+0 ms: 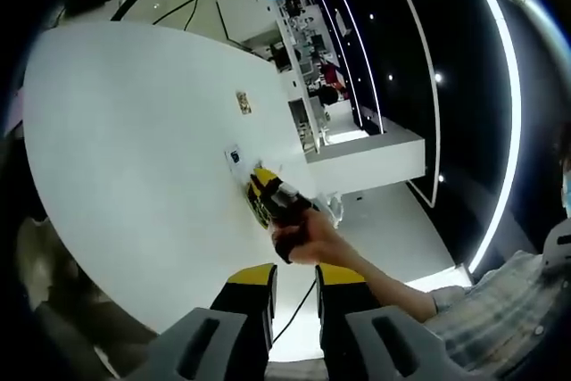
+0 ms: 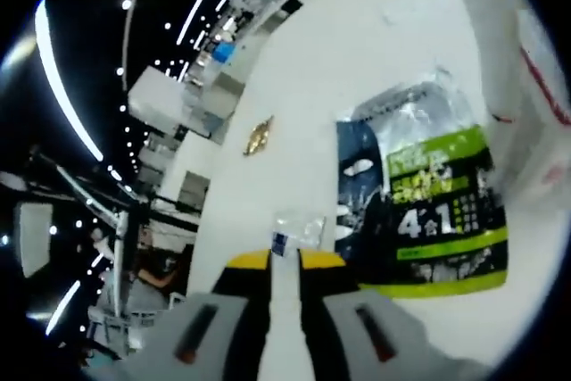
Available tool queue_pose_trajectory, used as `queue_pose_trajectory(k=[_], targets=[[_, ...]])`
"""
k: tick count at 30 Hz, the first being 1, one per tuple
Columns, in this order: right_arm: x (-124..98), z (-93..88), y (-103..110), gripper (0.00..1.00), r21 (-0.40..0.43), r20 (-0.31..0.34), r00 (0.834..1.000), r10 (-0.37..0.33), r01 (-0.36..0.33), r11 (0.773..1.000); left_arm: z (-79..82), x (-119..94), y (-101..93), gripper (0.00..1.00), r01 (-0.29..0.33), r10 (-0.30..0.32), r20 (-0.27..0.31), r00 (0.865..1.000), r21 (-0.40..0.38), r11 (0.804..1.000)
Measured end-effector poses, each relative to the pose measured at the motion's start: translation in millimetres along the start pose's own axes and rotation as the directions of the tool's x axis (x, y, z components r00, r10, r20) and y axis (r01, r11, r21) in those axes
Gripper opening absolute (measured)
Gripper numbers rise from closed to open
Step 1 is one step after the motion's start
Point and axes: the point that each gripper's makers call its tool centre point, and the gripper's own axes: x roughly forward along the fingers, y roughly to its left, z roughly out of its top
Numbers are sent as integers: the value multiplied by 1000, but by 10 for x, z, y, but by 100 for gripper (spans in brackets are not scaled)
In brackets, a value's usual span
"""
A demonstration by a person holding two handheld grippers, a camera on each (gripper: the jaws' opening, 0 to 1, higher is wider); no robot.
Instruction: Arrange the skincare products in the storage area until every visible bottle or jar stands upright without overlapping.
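Working over the white table (image 1: 134, 131), we see the dark-and-green "4 in 1" pouch (image 2: 428, 211) lying flat, so not yet stood; a small clear sachet (image 2: 299, 229) lies just beyond our right gripper (image 2: 284, 267), jaws narrow and empty; our left gripper (image 1: 294, 276) likewise holds nothing, waiting.

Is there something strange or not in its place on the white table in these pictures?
Yes. No bottle or jar stands on the white table. What lies there is flat: a dark and green packet printed "4 in 1", a small clear sachet just ahead of the right tool, and a small gold item farther off.
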Motion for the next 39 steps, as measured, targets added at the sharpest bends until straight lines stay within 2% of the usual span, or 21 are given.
queue_pose_trajectory(k=[6, 12, 20, 27, 31, 33, 39], targets=[[232, -92, 214, 8, -13, -31, 998, 52, -53, 999, -16, -65, 5, 18, -5, 5, 2, 1000, -3, 1000], [352, -228, 194, 8, -48, -88, 996, 35, -40, 998, 20, -143, 28, 18, -14, 14, 28, 1000, -14, 1000], [267, -279, -9, 7, -78, -122, 992, -18, 8, 997, 8, -132, 33, 18, -15, 16, 27, 1000, -15, 1000], [197, -251, -95, 6, -60, -122, 992, -25, 18, 998, -43, -73, 20, 18, -13, 13, 1, 1000, -11, 1000], [196, -259, -48, 9, -26, -125, 992, 4, -7, 1000, -53, -58, 8, 18, -11, 11, -3, 1000, -10, 1000], [160, -216, 19, 10, -37, -101, 995, 23, -27, 999, -54, -52, 2, 18, -9, 9, -3, 1000, -9, 1000], [26, -224, 163, 11, -41, -85, 993, 84, -88, 995, -49, 7, 1, 18, -6, 6, -8, 1000, -10, 1000]])
